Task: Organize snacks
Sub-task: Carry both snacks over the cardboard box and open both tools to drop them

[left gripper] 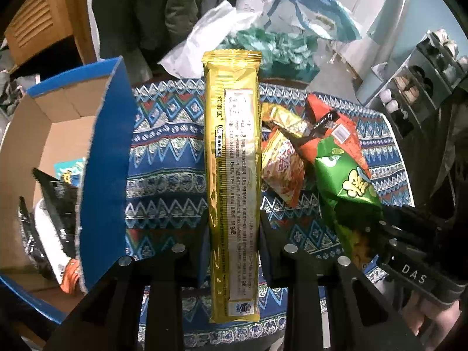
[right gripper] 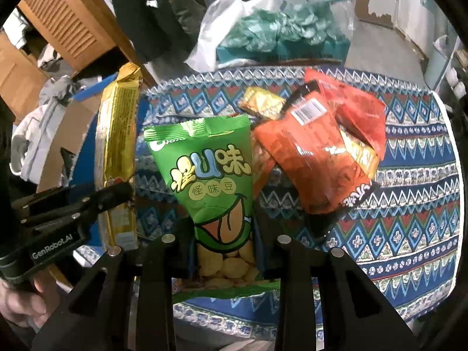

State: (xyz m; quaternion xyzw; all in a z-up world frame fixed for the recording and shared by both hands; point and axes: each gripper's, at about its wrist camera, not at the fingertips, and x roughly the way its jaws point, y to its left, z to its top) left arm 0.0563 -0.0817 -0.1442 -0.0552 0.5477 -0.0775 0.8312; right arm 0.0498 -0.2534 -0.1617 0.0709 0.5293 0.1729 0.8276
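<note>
A long gold snack packet (left gripper: 232, 175) stands upright between the fingers of my left gripper (left gripper: 232, 234), which is shut on its lower part above the patterned table. In the right wrist view the same gold packet (right gripper: 118, 158) shows at the left, with the left gripper (right gripper: 117, 196) clamped on it. My right gripper (right gripper: 223, 234) is shut on the bottom of a green bean-snack bag (right gripper: 210, 175). From the left wrist, that green bag (left gripper: 345, 187) hangs at the right in the right gripper (left gripper: 377, 228). An open blue cardboard box (left gripper: 102, 152) stands left of the gold packet.
Orange snack bags (right gripper: 310, 158) and a small gold packet (right gripper: 261, 102) lie piled on the blue patterned tablecloth (right gripper: 409, 193). The box holds dark packets (left gripper: 55, 204). White and teal plastic bags (right gripper: 263, 32) lie beyond the table's far edge. A hand (right gripper: 20, 304) holds the left gripper's handle.
</note>
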